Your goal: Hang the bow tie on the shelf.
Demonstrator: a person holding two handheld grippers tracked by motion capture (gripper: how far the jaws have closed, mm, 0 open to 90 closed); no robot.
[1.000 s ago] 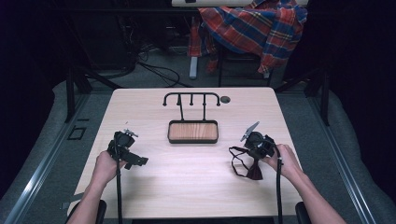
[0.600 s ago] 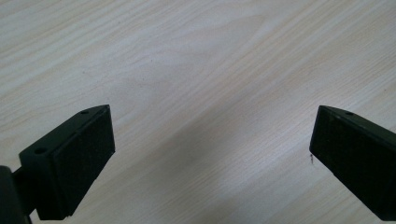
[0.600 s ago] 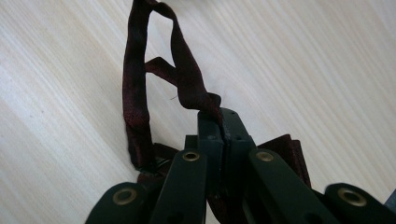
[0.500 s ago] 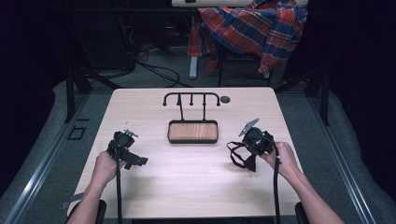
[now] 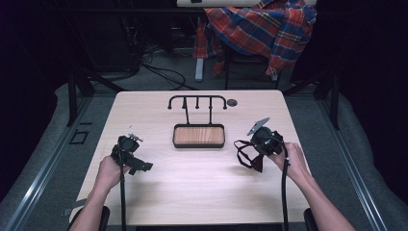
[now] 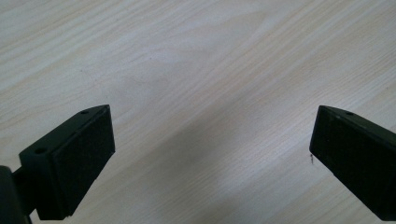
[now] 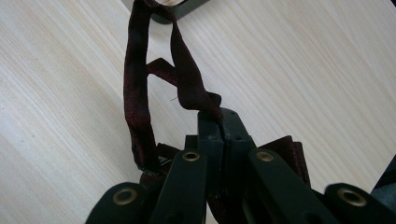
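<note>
Bow tie [image 5: 250,156] shifted w/ right tool [image 5: 257,149], clamped on it; left tool [image 5: 137,163] wide open.

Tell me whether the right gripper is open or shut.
Shut. In the right gripper view the right gripper has its jaws pressed together on the dark red strap, whose loop hangs over the table.

A lab or studio is showing: black curtains are surrounding the worktop [image 5: 144,192], cables [image 5: 159,72] trailing on grey carpet.
</note>
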